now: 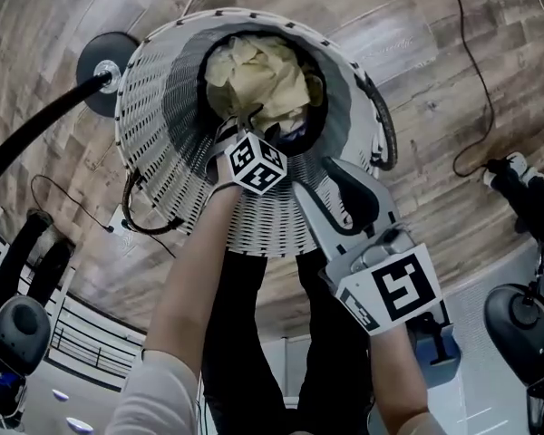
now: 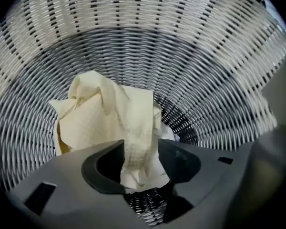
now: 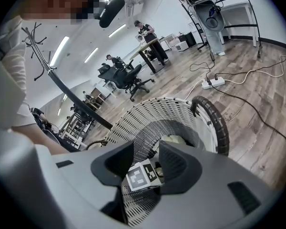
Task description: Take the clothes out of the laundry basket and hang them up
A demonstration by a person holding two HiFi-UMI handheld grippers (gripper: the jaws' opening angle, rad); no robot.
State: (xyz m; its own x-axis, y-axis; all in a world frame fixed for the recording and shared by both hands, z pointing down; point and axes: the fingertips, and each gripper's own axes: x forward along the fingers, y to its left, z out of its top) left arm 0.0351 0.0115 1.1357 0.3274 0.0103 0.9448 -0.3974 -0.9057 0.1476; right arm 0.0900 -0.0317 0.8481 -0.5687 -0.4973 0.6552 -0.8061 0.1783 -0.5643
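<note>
The cream garment [image 2: 100, 118] is lying crumpled in the bottom of the laundry basket [image 1: 154, 98], one fold standing between the left hand-held gripper's [image 2: 140, 159] wide-open jaws — unpinched. A shallow bite there is risking a slip mid-lift; the right hand-held gripper [image 3: 147, 163] is hovering near the rim, jaws apart, empty.

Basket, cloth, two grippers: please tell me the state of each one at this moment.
basket, upright on the floor, cloth inside
cloth, crumpled, lying in the basket
left gripper, open, down inside the basket, a fold of cloth between its jaws
right gripper, open, empty, near the basket's rim
</note>
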